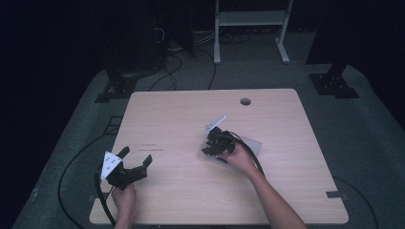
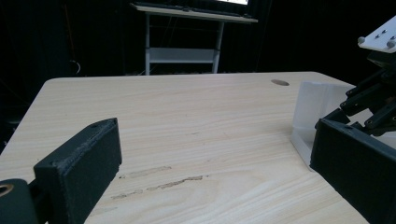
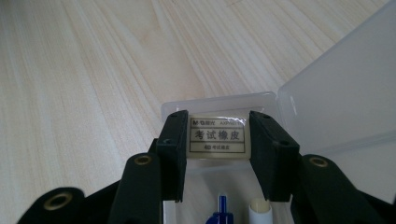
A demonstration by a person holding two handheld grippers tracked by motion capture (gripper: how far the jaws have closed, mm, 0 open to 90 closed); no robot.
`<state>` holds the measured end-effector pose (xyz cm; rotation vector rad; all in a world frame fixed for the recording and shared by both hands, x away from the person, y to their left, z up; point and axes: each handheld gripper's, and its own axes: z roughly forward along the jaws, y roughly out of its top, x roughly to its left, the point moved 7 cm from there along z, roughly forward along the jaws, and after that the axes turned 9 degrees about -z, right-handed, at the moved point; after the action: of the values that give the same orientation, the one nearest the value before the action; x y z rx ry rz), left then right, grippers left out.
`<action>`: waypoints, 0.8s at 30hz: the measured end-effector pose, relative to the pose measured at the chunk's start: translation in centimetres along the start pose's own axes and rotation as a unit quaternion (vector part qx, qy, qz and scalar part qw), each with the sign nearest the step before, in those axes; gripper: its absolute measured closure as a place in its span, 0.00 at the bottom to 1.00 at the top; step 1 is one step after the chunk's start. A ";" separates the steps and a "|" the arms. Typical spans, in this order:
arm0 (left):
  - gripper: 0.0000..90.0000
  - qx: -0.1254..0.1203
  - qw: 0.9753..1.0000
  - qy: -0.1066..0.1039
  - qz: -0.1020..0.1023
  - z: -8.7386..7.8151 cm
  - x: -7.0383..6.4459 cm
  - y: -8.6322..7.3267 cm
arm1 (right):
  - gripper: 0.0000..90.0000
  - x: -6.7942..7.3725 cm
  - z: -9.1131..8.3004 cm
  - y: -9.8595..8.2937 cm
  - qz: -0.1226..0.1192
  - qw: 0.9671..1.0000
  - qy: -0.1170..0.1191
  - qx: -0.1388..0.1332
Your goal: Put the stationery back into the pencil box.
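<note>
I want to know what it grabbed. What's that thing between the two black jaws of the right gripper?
An eraser with a printed label sits between the right gripper's jaws, over the clear plastic box. The right gripper view shows it.

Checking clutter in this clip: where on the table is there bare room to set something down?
The table is bare between the left gripper and the clear box, and along the far edge by the hole. It is crowded only where the right gripper clasps the eraser.
</note>
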<state>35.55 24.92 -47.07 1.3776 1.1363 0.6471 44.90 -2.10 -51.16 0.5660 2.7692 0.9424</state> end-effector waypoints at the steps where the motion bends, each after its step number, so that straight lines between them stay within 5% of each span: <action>1: 0.01 0.000 1.000 0.000 0.000 0.0 0.0 0.0 | 0.65 0.0 0.0 0.0 0.001 1.000 0.000 0.000; 24: 0.01 0.000 1.000 0.001 0.008 0.0 -0.1 0.1 | 0.64 -0.3 0.6 -0.3 0.007 1.000 0.004 0.007</action>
<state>35.52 24.84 -46.94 1.3862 1.1285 0.6603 45.27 -2.11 -51.85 0.5856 2.7846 0.9306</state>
